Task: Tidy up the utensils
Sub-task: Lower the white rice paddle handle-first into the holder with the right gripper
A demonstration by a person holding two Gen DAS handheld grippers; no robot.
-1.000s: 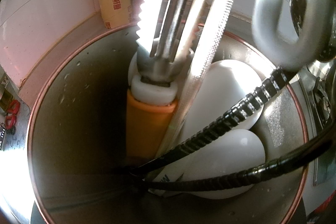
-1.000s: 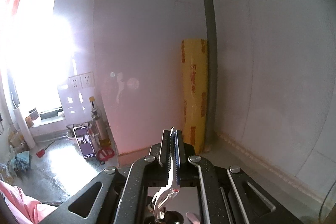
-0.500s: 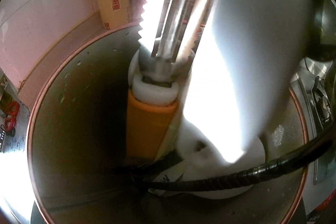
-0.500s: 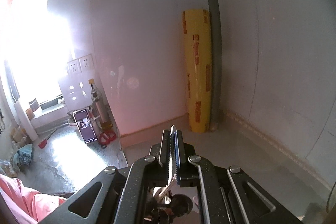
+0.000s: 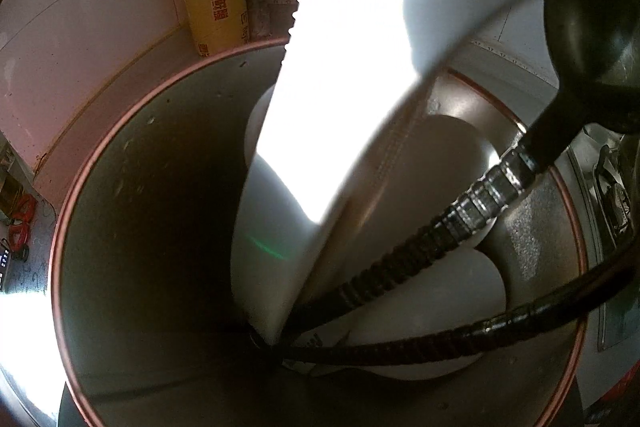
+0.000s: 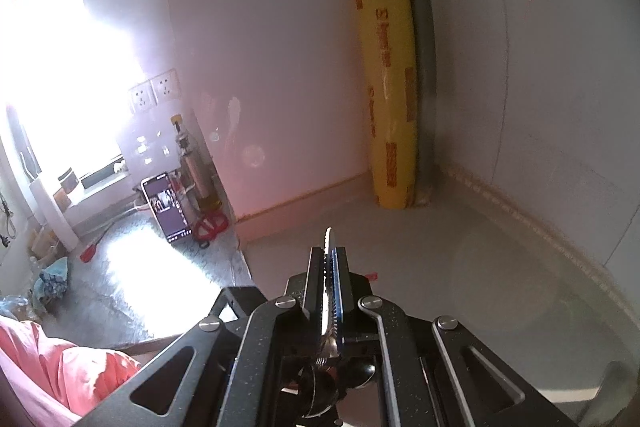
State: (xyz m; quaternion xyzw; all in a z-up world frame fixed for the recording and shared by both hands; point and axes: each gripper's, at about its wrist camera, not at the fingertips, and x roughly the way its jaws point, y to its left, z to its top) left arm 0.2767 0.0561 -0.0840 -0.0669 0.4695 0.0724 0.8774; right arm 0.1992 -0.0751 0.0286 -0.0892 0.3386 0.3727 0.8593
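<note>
Between the pads of the right hand-held gripper (image 6: 330, 267): a thin serrated metal utensil (image 6: 328, 241), clamped tight, toothed tip poking up just above the fingers, where a second ago no tip stood clear of them. Aimed further down than before, with more bare counter (image 6: 400, 227) in view ahead. Far off, in the corner, a yellow cling-film roll (image 6: 390, 87) standing upright against the wall, higher in the picture than a second ago. Far left, a phone (image 6: 168, 207) propped up, red scissors (image 6: 210, 225) just beside it; near left, a pink sleeve (image 6: 60, 367).

Left hand-held gripper closed down, its fingers outside the picture. Straight below its camera, a steel utensil holder (image 5: 120, 131) with a copper-coloured rim. Inside, at the right, white spoons (image 5: 440, 307) and two black ribbed handles (image 5: 440, 231), one ending in a black ladle bowl (image 5: 588, 47) at the upper right. Slanting down into the middle of the holder, the same utensil (image 5: 340, 107), glaring white, now covering the orange-handled tool seen there a second ago.
</note>
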